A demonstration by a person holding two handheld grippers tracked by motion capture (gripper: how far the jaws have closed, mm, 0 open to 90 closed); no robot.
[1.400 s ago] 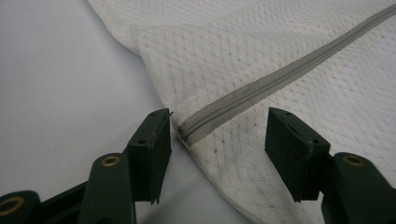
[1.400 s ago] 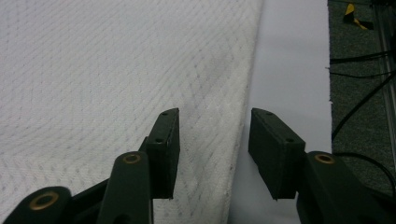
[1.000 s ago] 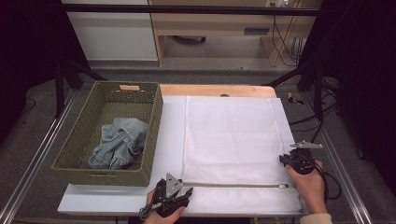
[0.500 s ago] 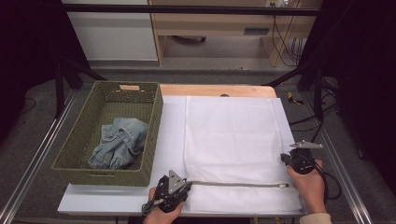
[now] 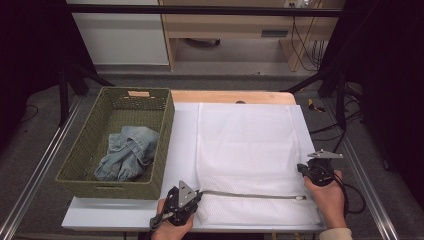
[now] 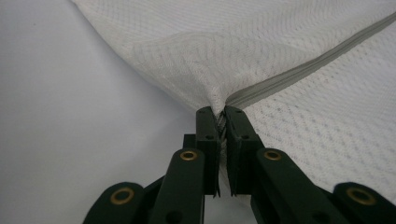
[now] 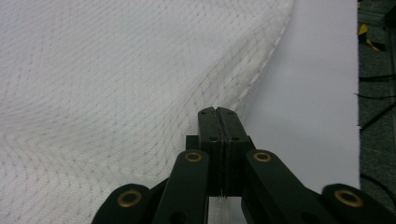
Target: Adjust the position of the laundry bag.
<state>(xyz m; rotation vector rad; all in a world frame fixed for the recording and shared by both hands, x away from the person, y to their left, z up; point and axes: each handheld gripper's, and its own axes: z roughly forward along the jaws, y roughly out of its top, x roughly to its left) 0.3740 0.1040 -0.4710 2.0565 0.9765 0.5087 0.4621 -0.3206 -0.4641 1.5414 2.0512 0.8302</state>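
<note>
On the white tabletop (image 5: 180, 145) lies a large white mesh laundry bag (image 5: 245, 150), flat, beside a green wicker basket (image 5: 90, 155) holding denim. Its grey zipper (image 5: 250, 194) runs crosswise between both hands. Left gripper (image 5: 194, 196), whose jaws have just been closing, pinches the zipper's left end; a second ago it stood open, short of the bag. Right gripper (image 5: 303, 171) is clamped on the bag's right edge.

My black left gripper (image 6: 223, 122) clamps a white diamond-mesh bag (image 5: 243, 145) with grey zipper (image 5: 250, 194); left of the bag, an olive woven basket (image 5: 90, 150) holds faded-blue denim (image 5: 127, 156).
</note>
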